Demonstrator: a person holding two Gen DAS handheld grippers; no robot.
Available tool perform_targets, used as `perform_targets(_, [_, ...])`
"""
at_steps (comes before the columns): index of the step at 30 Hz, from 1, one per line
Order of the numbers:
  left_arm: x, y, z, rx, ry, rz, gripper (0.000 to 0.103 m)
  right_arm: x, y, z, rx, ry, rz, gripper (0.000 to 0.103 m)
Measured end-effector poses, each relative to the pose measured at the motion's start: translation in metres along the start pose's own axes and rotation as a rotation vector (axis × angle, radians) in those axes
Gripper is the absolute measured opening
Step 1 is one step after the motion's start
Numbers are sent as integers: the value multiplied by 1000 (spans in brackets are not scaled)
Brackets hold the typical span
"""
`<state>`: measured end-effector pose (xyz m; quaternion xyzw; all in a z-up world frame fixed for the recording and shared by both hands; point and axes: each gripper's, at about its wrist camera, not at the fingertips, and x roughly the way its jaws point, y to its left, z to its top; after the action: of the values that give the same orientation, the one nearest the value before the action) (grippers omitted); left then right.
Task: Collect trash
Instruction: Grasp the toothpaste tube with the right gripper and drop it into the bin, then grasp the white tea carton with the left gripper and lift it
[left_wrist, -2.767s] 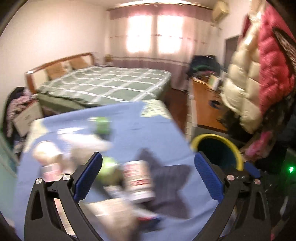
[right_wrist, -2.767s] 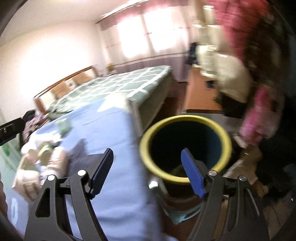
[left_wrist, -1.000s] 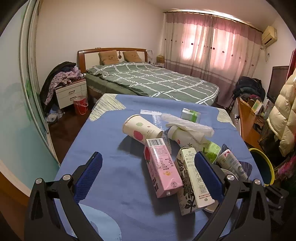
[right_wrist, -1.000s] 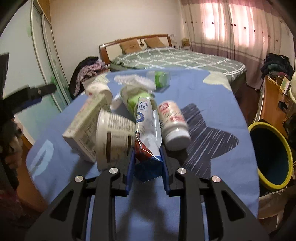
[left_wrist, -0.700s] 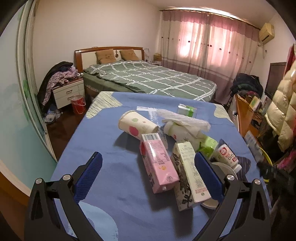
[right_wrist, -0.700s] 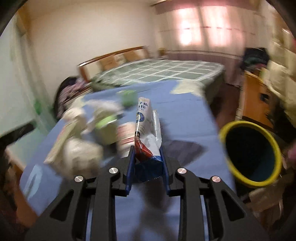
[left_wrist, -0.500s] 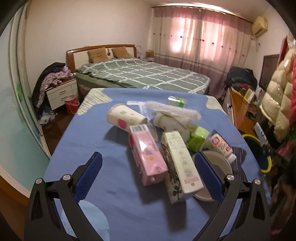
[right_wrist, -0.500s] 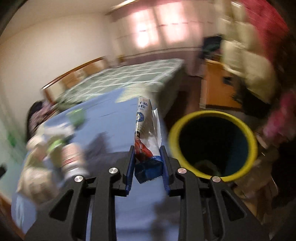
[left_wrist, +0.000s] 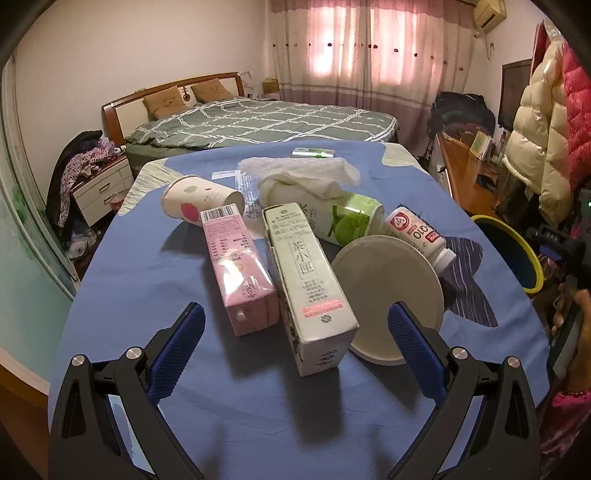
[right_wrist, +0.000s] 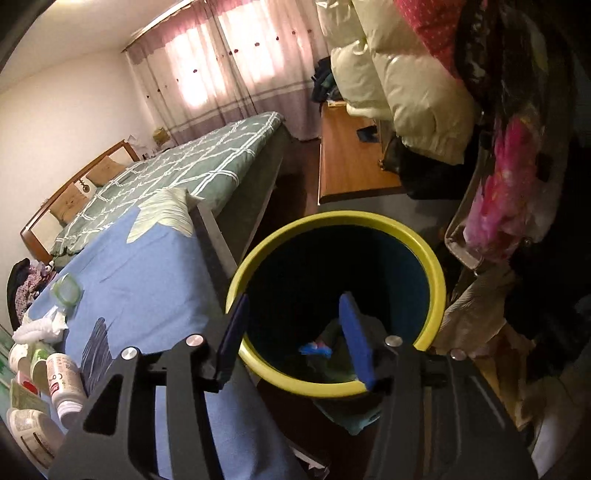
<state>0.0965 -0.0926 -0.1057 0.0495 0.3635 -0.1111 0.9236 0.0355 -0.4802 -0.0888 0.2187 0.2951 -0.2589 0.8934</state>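
Over the yellow-rimmed bin (right_wrist: 436, 280) hangs my right gripper (right_wrist: 295, 332), its jaws opening with nothing between them. A blue-and-red wrapper (right_wrist: 314, 349) lies at the bin's dark bottom. My left gripper (left_wrist: 295, 354) is open above the blue table (left_wrist: 147, 266), straddling the near end of a pale green carton (left_wrist: 306, 280). Beside it lie a pink carton (left_wrist: 236, 269), a white lid (left_wrist: 388, 291), a red-labelled bottle (left_wrist: 417, 232), a green bottle (left_wrist: 343, 218), a paper cup (left_wrist: 199, 201) and crumpled tissue (left_wrist: 303, 173).
The bin (left_wrist: 517, 254) stands off the table's right edge, with the other gripper and a hand (left_wrist: 576, 306) above it. A bed (left_wrist: 258, 122), a wooden desk (right_wrist: 351, 162) and hanging coats (right_wrist: 417, 74) surround the table. A small green pack (left_wrist: 314, 152) lies at the far edge.
My right gripper swung from the table to above the bin and let go of the wrapper, which now lies inside. My left gripper moved lower and closer to the cartons.
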Motion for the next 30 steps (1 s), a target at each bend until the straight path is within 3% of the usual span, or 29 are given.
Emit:
perform_targets(4, [7, 1, -4, -2, 21, 5, 90, -3, 5, 1, -18, -23, -19, 55])
perform_targets(6, [11, 3, -6, -6, 32, 5, 82, -3, 8, 1, -21, -25, -19, 57])
perform_targets(16, [26, 6, -9, -13, 47, 9, 64, -2, 11, 0, -26, -27, -17, 58])
perform_targets(19, [27, 6, -9, -12, 41, 5, 49, -2, 11, 0, -28, -27, -18, 58])
perform_targets(21, [27, 6, -9, -13, 39, -8, 31, -2, 11, 0, -30, -29, -18, 58])
perform_targets(30, [8, 9, -6, -43, -23, -9, 30, -3, 13, 2, -40, -36, -19, 58])
